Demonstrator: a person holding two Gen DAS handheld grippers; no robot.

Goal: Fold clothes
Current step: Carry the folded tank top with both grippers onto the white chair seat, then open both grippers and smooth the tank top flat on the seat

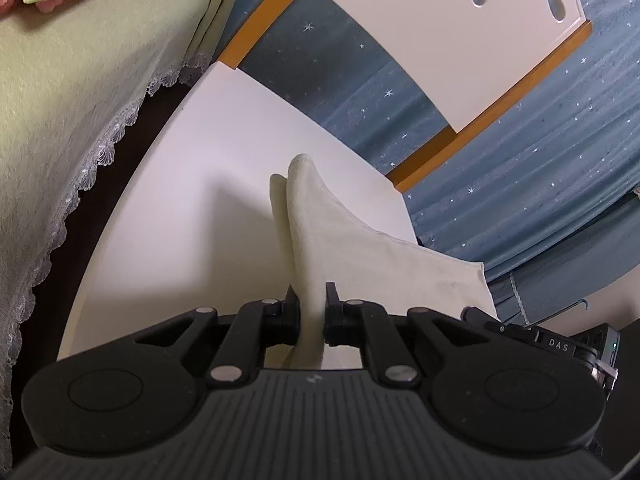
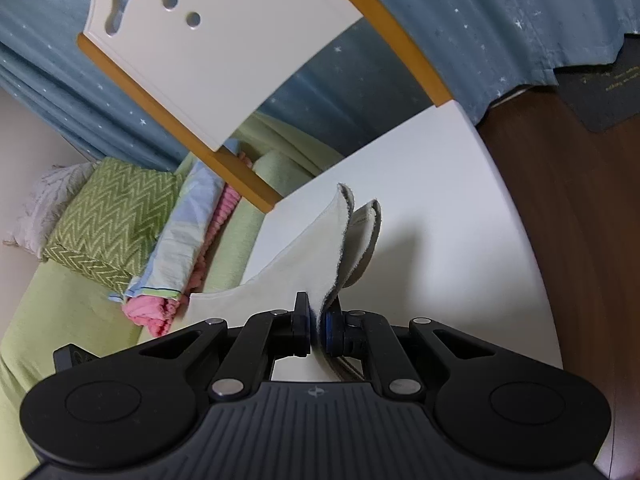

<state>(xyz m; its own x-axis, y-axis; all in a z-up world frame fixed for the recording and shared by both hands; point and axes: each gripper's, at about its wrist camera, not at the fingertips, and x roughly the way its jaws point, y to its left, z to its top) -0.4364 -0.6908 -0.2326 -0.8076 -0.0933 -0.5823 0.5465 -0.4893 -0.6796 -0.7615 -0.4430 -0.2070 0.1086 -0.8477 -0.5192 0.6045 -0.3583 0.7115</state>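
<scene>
Cream cloth (image 1: 308, 216), soft and napped, perhaps a towel, stands pinched in my left gripper (image 1: 312, 312) and right gripper (image 2: 318, 322), its stitched corners curling up ahead of them over the smooth white tabletop (image 1: 160, 200).

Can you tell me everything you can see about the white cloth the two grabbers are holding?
The white cloth is cream-coloured, soft and fuzzy-looking, with a stitched grey edge. The left gripper and the right gripper each pinch a doubled-over part, so two layers stick up past the jaws, and it stretches between them. It is over the white chair seat; whether it rests on it cannot be told.
</scene>
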